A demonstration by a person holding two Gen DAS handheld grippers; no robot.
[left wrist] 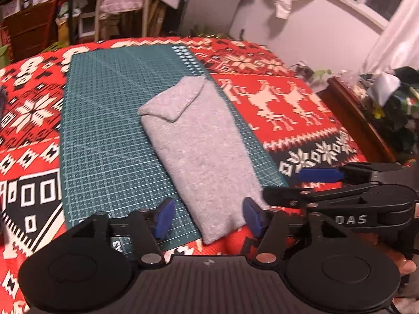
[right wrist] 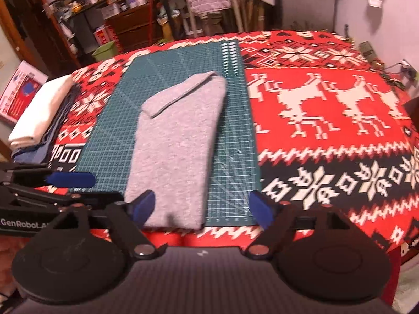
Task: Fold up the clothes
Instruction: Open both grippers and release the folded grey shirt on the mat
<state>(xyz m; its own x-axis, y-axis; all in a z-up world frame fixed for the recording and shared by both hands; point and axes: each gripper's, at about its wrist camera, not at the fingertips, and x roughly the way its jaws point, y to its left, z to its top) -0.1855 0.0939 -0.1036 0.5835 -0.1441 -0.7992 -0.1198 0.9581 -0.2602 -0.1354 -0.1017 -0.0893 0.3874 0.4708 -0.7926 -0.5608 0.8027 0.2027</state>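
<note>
Sweater near hem behind blue pad

One grey folded garment, one green cutting mat, two grippers

left tongs: black linkage, blue pads, silver pivots; right tongs: same | markings: "DAS", "GenRobot"

White letters "DAS" on the black body of my right tool seen from my left wrist view, white "GenRobot.A", cut off after that, on the black body of my left tool seen from my right wrist view, a white number, perhaps "43", on the near edge of the green gridded cutting mat, too blurred to be sure.
</note>
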